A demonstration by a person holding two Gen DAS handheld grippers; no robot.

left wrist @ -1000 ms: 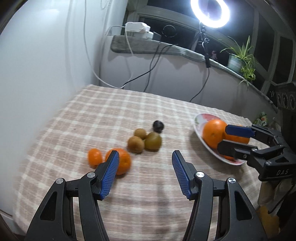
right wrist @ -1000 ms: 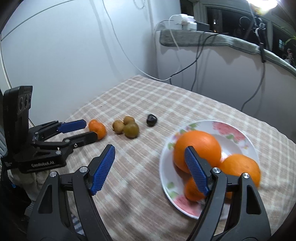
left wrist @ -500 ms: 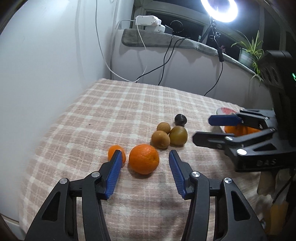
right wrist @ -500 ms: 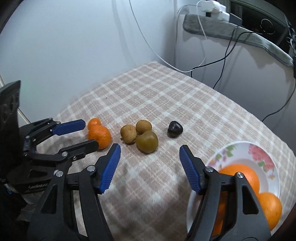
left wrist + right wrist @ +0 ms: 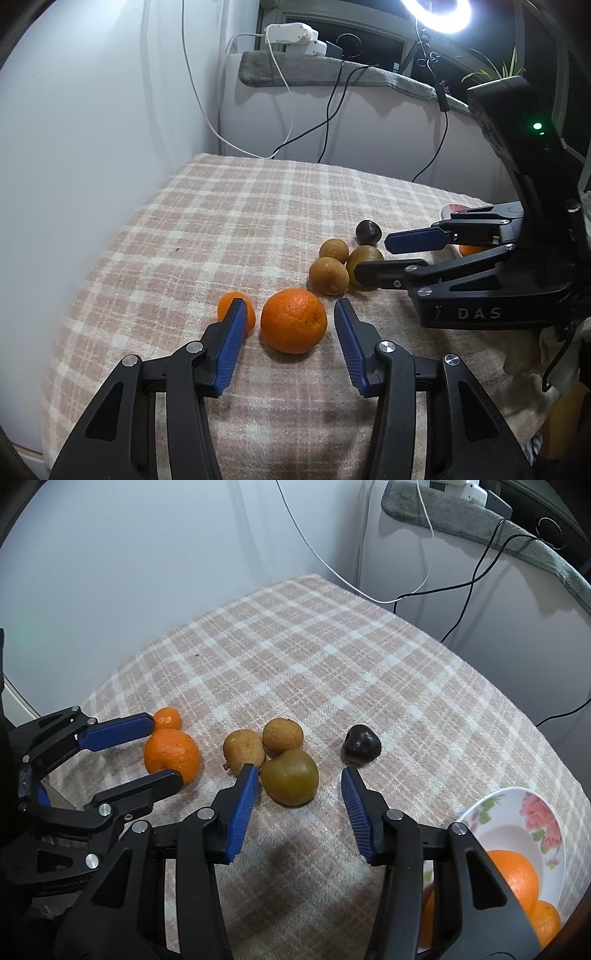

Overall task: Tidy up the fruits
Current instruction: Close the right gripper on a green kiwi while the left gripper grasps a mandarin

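Note:
On the checked tablecloth, a large orange (image 5: 293, 323) lies between the blue pads of my left gripper (image 5: 290, 308). Its jaws are closing, with a gap showing on both sides. A small mandarin (image 5: 229, 304) sits just behind the left pad. My right gripper (image 5: 299, 773) brackets a green fruit (image 5: 291, 779); its jaws are closing too and the pads are clear of it. Two brown fruits (image 5: 243, 747) touch the green one, and a dark fruit (image 5: 360, 744) lies apart to the right. The flowered plate (image 5: 517, 797) at lower right holds oranges (image 5: 513, 878).
A white wall runs along the left of the table. Cables (image 5: 332, 99) hang from a padded sill (image 5: 332, 75) behind it, with a power adapter (image 5: 291, 35), a ring light (image 5: 437, 14) and a plant (image 5: 498, 72). The cloth drops off at the near edge.
My right gripper swung left from over the plate to the green fruit and its jaws narrowed. My left gripper shifted to straddle the large orange and narrowed as well.

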